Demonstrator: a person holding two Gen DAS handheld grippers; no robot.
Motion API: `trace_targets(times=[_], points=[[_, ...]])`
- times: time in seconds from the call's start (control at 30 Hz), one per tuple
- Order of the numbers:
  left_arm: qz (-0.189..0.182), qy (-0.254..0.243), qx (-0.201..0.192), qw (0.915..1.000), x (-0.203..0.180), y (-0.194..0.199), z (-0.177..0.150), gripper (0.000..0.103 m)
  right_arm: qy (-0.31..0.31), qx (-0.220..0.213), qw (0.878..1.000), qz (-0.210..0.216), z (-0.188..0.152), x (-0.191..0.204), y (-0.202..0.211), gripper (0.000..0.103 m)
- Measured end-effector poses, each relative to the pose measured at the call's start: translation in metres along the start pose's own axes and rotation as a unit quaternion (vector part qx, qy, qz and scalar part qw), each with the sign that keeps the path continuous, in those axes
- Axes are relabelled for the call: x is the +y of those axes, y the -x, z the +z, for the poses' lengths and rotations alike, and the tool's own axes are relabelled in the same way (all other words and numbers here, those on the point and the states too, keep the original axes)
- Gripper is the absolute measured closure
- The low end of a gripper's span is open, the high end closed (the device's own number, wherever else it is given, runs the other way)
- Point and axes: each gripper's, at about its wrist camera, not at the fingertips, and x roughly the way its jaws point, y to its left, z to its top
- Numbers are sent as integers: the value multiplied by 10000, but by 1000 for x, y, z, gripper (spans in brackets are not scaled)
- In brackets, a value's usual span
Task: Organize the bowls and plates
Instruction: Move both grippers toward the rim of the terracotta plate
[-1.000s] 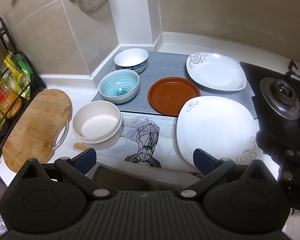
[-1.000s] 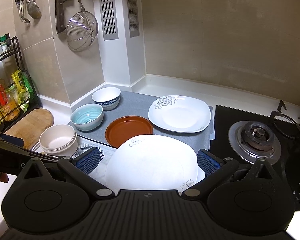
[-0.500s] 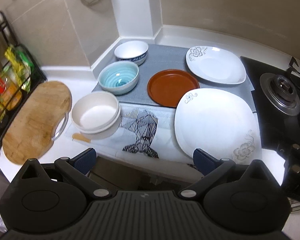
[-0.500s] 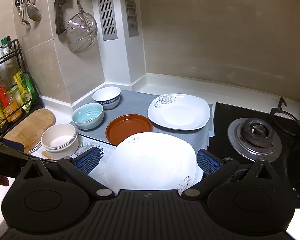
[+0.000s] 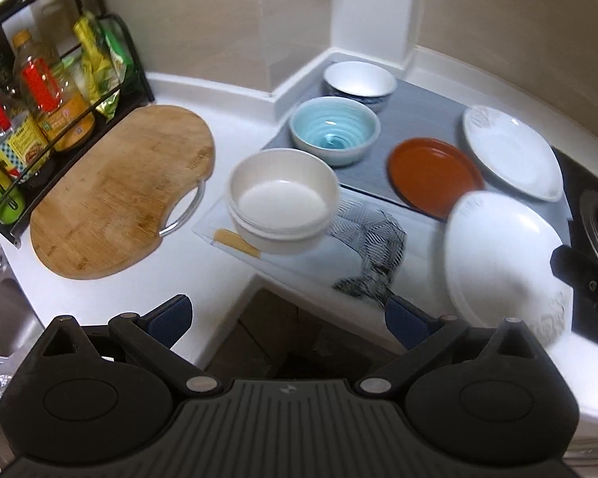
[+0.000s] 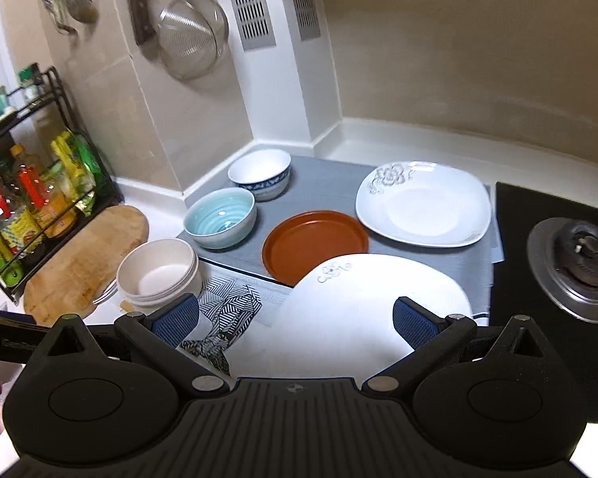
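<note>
The left gripper has swung to the left since a moment ago, so the wooden board now fills more of its view. Its jaws stand wide and hold nothing. The right gripper is also wide and empty, above the near white plate. Left of this plate sit the stacked cream bowls, empty. Behind it are the brown plate, the light blue bowl and the blue-patterned bowl, all empty.

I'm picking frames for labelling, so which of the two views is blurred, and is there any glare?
Left wrist view: motion-smeared, worst on the near white plate and patterned cloth. Right wrist view: mostly sharp, hanging utensils slightly smeared, near white plate washed out by glare beside the right claw.
</note>
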Motion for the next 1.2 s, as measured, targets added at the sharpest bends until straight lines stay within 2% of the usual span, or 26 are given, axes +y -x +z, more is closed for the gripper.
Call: trace_targets(times=[0.13,0.33,0.5,0.63,0.73,0.87,1.07,1.2], points=[[-440,122,-33,9990,16,-19,22,0,-32,253,9997,-32,22,10,-30,0],[-1068,-275,-9,9939,7,-52,59,0,-692,538,9961,-71,56,-2,-75,0],[-1607,-207,280,9864,-7,-86,84,0,-1122,902,9894,-213,68,-24,-111,0],[-1857,-59,559,9810,-22,-106,100,0,-1254,1102,9852,-395,72,-45,-139,0],[-1730,34,511,9836,-33,-110,107,0,-1357,1271,9823,-248,77,-61,-163,2],[-1518,218,601,9863,-41,-119,110,0,-1366,1613,9773,-113,78,-73,-198,11],[-1389,361,736,9869,-60,-140,120,0,-1205,1717,9773,-298,76,-82,-228,14],[-1452,512,809,9848,-73,-155,126,0,-1179,1825,9754,-386,73,-88,-236,14]])
